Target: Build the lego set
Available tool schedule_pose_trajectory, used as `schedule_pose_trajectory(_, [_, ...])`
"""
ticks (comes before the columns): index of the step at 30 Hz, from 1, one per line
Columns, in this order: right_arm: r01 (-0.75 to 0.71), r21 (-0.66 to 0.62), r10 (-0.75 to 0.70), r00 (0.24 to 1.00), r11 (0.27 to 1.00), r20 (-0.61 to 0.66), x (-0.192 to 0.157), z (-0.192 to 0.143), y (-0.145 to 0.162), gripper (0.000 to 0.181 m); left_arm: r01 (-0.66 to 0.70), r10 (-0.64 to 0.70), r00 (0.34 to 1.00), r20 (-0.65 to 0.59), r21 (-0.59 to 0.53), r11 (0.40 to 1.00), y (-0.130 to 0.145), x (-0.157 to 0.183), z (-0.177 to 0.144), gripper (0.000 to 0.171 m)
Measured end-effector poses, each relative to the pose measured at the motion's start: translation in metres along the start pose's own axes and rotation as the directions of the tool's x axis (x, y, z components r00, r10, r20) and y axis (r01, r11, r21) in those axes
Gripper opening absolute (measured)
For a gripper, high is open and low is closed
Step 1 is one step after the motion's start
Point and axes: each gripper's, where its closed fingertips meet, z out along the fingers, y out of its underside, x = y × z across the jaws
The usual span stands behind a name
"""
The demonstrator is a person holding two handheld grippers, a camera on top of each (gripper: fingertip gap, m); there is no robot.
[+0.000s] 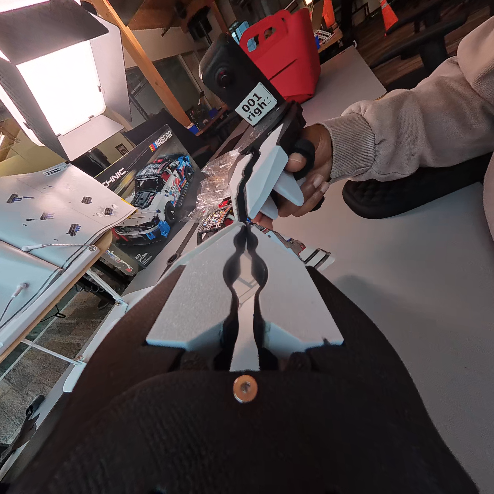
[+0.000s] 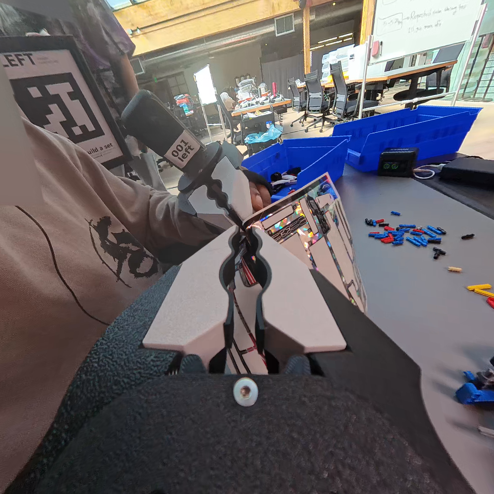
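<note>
Two claws meet tip to tip at one corner of the sticker sheet [image 2: 315,227]. My right gripper [image 2: 245,235] is clenched on that corner, the sheet's long axis running back between its fingers toward me. The left gripper [image 2: 238,223], clenched too, seems to pinch a sticker's edge there. Farther off, loose pins [image 2: 406,234] lie mid-table, well apart.

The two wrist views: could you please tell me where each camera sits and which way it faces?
Left wrist view: sits on the left gripper, facing the right gripper, the set's box and instruction booklet; a hand and sleeve show.
Right wrist view: sits on the right gripper, facing the left gripper, sticker sheet, loose pins and blue bins; a sweatshirt shows.
Shared: both grippers meeting tip to tip at the sticker sheet.
</note>
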Motion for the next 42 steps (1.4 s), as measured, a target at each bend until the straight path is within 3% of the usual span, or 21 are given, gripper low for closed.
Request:
schedule_pose_trajectory(11, [-0.001, -0.027, 0.001, 1.000, 1.000, -0.003, 0.002, -0.001, 0.004, 0.000, -0.010, 0.010, 1.000, -0.002, -0.008, 1.000, 0.002, 0.001, 0.001, 0.000])
schedule_pose_trajectory(18, [-0.184, 0.009, 0.183, 0.979, 0.983, 0.095, 0.001, -0.003, 0.003, 0.000, -0.007, 0.007, 1.000, -0.012, -0.002, 1.000, -0.001, 0.003, 0.001, 0.000])
schedule_pose_trajectory(25, [-0.459, 0.058, 0.440, 0.876, 0.887, 0.199, 0.008, -0.007, -0.002, 0.000, 0.019, -0.019, 1.000, -0.012, 0.006, 1.000, -0.001, 0.000, -0.002, 0.000])
schedule_pose_trajectory(34, [-0.455, 0.112, 0.431, 0.883, 0.883, 0.187, 0.014, -0.014, -0.010, 0.000, 0.053, -0.053, 0.999, -0.009, 0.011, 0.999, 0.000, -0.004, -0.003, 0.000])
schedule_pose_trajectory(42, [-0.403, 0.298, 0.374, 0.915, 0.865, 0.151, 0.027, -0.037, -0.037, 0.000, 0.157, -0.157, 0.987, 0.033, 0.003, 0.988, 0.010, -0.036, -0.012, 0.000])
